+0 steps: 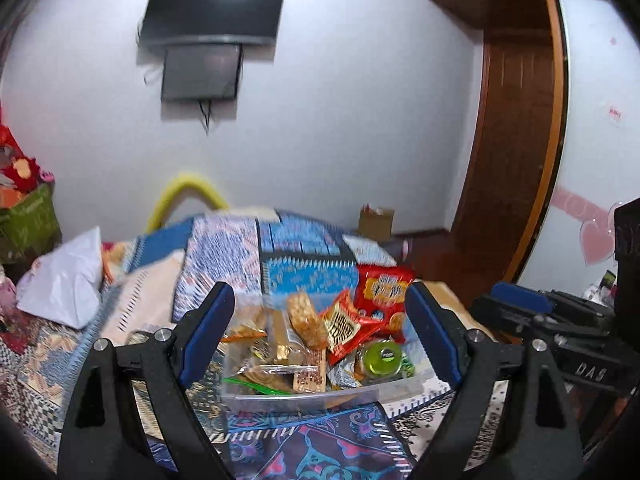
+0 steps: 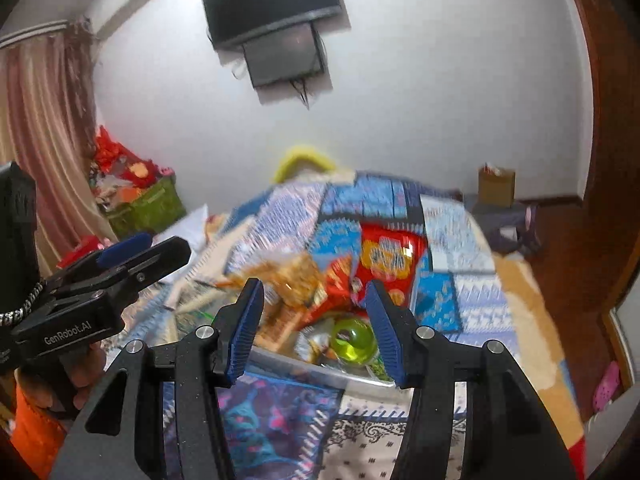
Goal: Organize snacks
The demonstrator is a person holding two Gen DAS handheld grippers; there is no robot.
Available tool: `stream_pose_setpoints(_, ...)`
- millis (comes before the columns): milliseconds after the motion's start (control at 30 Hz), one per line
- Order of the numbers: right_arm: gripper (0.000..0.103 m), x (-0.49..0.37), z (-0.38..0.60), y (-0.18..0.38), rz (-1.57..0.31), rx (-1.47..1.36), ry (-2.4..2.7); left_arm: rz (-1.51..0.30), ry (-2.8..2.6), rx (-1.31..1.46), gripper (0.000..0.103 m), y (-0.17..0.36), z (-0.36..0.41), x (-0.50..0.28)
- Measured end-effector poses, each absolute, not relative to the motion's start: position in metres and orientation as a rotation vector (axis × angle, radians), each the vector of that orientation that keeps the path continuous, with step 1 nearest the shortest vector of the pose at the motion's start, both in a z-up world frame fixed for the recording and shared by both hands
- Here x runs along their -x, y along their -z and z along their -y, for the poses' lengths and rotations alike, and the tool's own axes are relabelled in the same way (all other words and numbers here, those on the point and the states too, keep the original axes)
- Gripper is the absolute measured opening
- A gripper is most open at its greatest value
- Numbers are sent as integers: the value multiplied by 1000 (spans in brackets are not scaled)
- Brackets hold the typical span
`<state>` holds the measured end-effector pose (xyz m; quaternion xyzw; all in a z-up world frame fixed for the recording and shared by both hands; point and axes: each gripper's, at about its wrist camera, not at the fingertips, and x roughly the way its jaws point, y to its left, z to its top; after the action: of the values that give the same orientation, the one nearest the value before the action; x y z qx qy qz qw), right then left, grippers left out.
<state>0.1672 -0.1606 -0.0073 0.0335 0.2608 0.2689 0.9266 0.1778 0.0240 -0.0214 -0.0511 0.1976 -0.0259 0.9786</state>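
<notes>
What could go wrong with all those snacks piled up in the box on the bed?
The clear plastic box is heaped above its rim, so the big red crinkly snack bag leaning at the back might slide out onto the patterned blanket. The box sits on soft bedding, so a nudge could tip it. The round green glossy jelly cup might roll away.

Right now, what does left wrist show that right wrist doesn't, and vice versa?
Left wrist only: the white wardrobe door with pink hearts, and the right tongs from the side. Right wrist only: the curtain, a pink slipper, the left tongs and the hand holding them. Both: the clear snack bin, red cracker bag, green jelly cup, patterned quilt, wall TV.
</notes>
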Motion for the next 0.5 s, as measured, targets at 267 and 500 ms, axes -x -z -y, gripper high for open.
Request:
stream_pose_setpoints(267,76,-109,165,-34,-388,-47,-546,-292,21,112,102,-13,-30,-111)
stream_pose_setpoints(500,91,-96,166,-33,-372,-61,-521,-281,4,117,102,-16,-32,-85)
